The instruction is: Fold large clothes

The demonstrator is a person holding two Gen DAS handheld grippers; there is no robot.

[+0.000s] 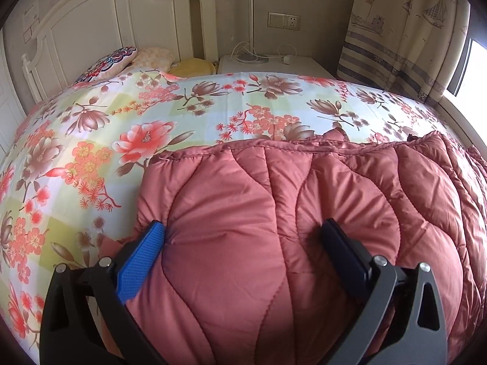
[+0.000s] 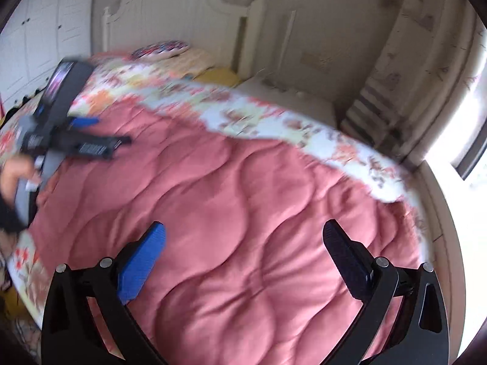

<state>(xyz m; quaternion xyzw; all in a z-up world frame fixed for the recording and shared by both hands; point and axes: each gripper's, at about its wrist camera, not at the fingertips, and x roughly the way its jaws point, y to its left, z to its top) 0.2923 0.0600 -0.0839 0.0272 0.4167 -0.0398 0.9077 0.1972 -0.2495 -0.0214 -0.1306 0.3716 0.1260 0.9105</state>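
Pink quilted coat [image 1: 274, 228], floral bedsheet [image 1: 152, 115] beyond

The left gripper [image 1: 243, 243] has its two fingers spread wide apart, one blue and one black, and both press into something soft between them. The right gripper [image 2: 243, 243] is spread wide too and holds nothing. A hand [image 2: 15, 176] grips the left gripper's handle, seen blurry.

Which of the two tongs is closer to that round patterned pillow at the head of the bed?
Left. The left tongs rest on the pink jacket on the pillow's side of the bed; the right tongs hover open over the jacket's other part, farther from it.
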